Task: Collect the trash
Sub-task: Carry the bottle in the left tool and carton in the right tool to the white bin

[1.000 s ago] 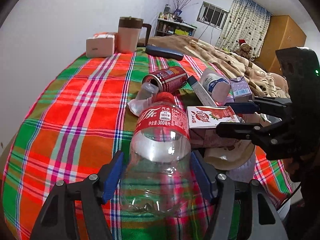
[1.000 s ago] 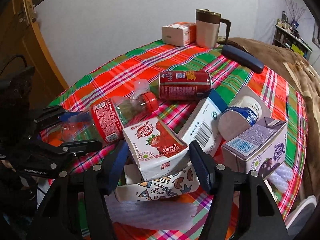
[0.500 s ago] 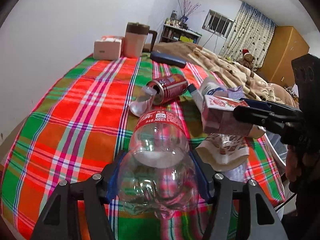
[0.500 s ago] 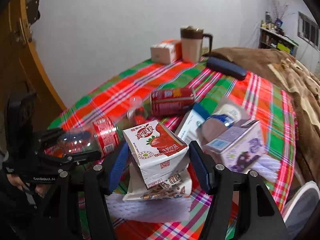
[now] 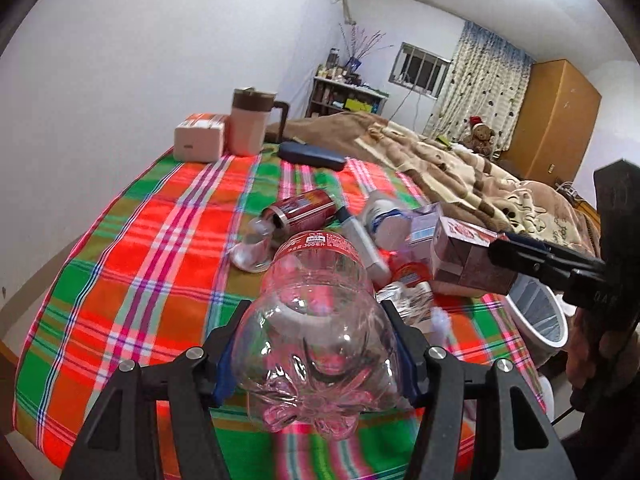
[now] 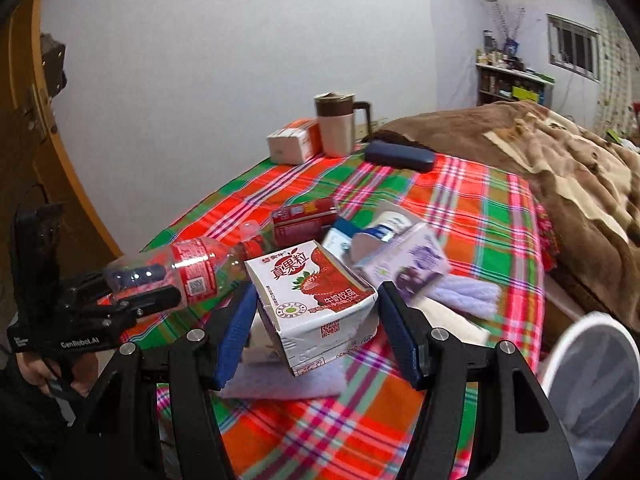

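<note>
1. We see our left claw (image 5: 316,354) clamped on the clear plastic bottle (image 5: 316,320), its jaws having just closed further, lifted above the plaid desk (image 5: 132,264).
2. Our right claw (image 6: 316,326) grips the strawberry milk carton (image 6: 316,300), raised over the desk, left of the white bin (image 6: 592,376).

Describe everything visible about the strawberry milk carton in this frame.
The carton is a white paperboard box printed with red strawberries and Chinese lettering, with a QR code low on one face. It looks dented, its top edges crumpled. It sits tilted between the right gripper fingers, lifted clear of the plaid tablecloth. Nothing else appears to touch it.
</note>
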### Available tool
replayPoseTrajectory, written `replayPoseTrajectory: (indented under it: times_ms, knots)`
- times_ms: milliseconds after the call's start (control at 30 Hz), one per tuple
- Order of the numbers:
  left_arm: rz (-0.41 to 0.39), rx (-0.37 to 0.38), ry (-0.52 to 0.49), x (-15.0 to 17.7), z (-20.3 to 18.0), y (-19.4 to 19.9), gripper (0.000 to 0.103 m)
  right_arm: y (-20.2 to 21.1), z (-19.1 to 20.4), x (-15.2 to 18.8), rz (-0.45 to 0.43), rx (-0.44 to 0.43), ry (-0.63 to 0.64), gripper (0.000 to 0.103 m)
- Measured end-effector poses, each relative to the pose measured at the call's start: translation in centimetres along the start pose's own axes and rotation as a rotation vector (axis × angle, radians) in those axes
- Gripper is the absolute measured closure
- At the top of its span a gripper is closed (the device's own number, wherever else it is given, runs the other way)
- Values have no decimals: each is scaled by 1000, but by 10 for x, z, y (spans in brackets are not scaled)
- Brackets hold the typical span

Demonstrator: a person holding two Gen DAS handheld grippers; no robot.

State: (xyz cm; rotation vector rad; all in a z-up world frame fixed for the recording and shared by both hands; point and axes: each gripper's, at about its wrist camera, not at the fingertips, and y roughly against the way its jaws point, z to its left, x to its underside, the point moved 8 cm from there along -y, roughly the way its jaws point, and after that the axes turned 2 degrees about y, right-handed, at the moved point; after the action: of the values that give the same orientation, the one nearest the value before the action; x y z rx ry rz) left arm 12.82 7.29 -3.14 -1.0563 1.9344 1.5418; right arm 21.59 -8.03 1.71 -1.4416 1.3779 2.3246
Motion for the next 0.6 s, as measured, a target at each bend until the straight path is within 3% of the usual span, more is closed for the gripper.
replayPoseTrajectory:
  times_ms: [600]
  knots:
    - [21, 211, -202, -9, -136, -30, 41, 67, -100, 43, -77, 236, -223, 39]
